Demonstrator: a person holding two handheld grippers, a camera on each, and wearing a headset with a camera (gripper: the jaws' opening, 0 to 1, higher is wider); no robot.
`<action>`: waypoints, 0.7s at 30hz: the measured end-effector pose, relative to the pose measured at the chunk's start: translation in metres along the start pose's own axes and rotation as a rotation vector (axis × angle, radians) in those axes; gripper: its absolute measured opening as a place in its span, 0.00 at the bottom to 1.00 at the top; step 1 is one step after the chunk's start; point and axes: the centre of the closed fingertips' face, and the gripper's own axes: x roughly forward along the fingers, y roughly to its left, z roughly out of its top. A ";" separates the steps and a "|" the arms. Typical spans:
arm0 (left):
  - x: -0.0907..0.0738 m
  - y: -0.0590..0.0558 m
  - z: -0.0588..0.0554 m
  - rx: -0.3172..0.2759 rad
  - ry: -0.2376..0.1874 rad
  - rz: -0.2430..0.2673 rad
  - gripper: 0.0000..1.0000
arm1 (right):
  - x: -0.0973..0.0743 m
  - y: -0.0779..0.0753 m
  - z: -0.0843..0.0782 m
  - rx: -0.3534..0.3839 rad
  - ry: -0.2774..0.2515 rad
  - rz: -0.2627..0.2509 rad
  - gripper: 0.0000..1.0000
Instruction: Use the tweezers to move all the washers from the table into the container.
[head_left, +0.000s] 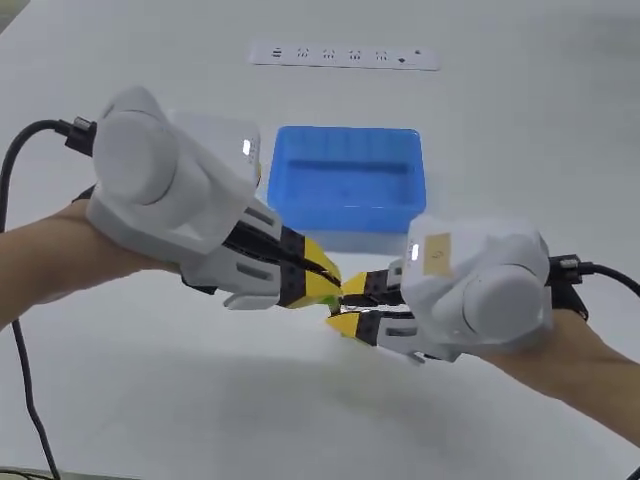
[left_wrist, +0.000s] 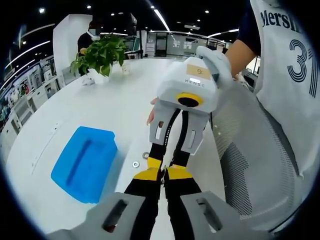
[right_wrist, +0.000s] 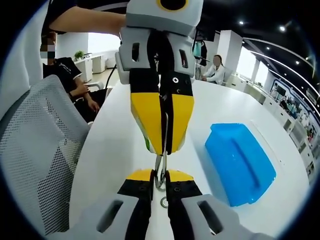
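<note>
Two, level and nose to nose, just in front of the container (head_left: 345, 212): left gripper (head_left: 330, 282) and right gripper (head_left: 343, 303), both pinched on the tweezers (right_wrist: 160, 165). One washer (right_wrist: 164, 202) on the table (head_left: 150, 400) beside the container.

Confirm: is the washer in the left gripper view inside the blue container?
No, the washer lies on the white table beside the blue container, outside its wall.

On the table (head_left: 500, 110), tip to tip: left gripper (head_left: 318, 282) in from the left, right gripper (head_left: 345, 305) from the right, tweezers (right_wrist: 161, 165) bridging both. Just behind them, the container (head_left: 345, 180). Farther back, a power strip (head_left: 343, 56). Between container and grippers, on the table, one washer (left_wrist: 135, 164).
</note>
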 end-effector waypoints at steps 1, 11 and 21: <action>-0.001 0.000 0.001 0.001 -0.001 0.003 0.07 | -0.001 0.000 0.000 -0.001 -0.001 -0.002 0.10; -0.006 -0.001 0.008 0.025 0.006 0.009 0.06 | -0.006 -0.002 0.007 -0.018 -0.006 -0.012 0.10; -0.017 0.005 0.022 0.072 0.019 0.018 0.06 | -0.016 -0.012 0.022 -0.062 -0.016 -0.033 0.10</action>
